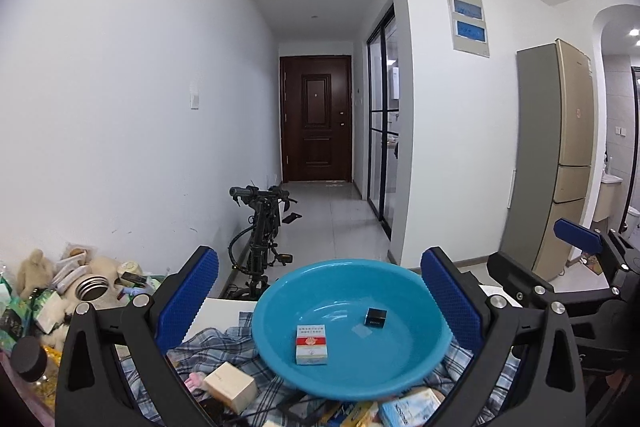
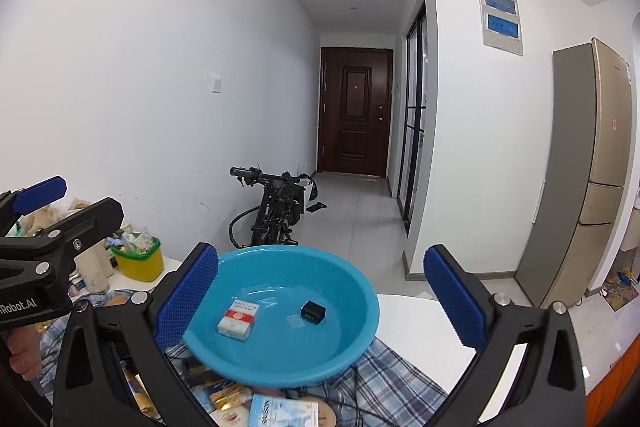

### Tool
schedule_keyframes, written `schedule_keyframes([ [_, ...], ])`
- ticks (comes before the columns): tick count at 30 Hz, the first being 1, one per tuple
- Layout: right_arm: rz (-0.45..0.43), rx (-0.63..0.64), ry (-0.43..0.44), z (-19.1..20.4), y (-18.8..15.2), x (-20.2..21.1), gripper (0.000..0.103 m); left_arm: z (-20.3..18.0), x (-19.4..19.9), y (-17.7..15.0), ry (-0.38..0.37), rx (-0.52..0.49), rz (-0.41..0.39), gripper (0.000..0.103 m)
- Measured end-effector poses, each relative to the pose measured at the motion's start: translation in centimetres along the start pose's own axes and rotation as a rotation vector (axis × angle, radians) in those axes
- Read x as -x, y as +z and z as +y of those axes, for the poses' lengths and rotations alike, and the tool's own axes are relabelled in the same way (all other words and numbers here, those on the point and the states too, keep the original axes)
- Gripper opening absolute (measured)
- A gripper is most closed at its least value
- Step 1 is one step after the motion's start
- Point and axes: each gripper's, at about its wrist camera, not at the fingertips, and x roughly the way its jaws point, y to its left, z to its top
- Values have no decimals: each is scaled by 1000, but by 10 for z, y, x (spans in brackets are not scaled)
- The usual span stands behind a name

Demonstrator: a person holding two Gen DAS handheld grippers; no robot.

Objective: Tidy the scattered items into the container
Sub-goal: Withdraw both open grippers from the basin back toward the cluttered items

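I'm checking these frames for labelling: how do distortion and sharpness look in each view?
Left wrist view: fisheye bends the walls, corners vignette black, blue basin sharp. Right wrist view: same bending, fridge bows, light glints inside the basin.

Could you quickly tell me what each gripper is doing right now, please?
Left gripper: open, holding nothing, above the blue basin.
Right gripper: open, holding nothing, over the same basin.

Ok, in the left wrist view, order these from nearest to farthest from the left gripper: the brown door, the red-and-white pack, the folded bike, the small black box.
From the left gripper:
1. Red-and-white pack, lying on the near left of the blue basin floor.
2. Small black box, a little deeper in the basin, to the right.
3. Folded bike, on the floor beyond the table, by the left wall.
4. Brown door, at the hallway's far end.
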Motion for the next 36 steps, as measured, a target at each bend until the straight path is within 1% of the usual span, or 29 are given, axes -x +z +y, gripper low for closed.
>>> schedule_keyframes([
  [4,-7,-7,2,2,-4,20,102,1,26,-4,-5,2,-7,103],
  [7,-1,-10,-1,2,-10,29,102,3,36,-11,-2,0,0,103],
  [11,5,-33,0,-1,-21,36,102,7,45,-28,5,16,18,103],
  [16,9,-61,27,-4,-37,43,102,12,55,-51,-4,34,2,103],
  [17,14,-65,29,-4,-41,43,103,12,56,-55,-5,33,2,103],
  [21,45,-72,36,-2,-54,41,102,9,51,-71,-11,19,44,103],
  [24,58,-74,36,0,-60,37,102,8,48,-79,-15,26,56,103],
  [29,59,-73,31,0,-63,32,102,11,40,-82,-14,43,53,103],
  [31,51,-73,29,0,-65,32,102,13,38,-83,-13,49,41,103],
  [36,55,-76,38,1,-71,28,102,11,33,-92,-12,38,37,103],
])
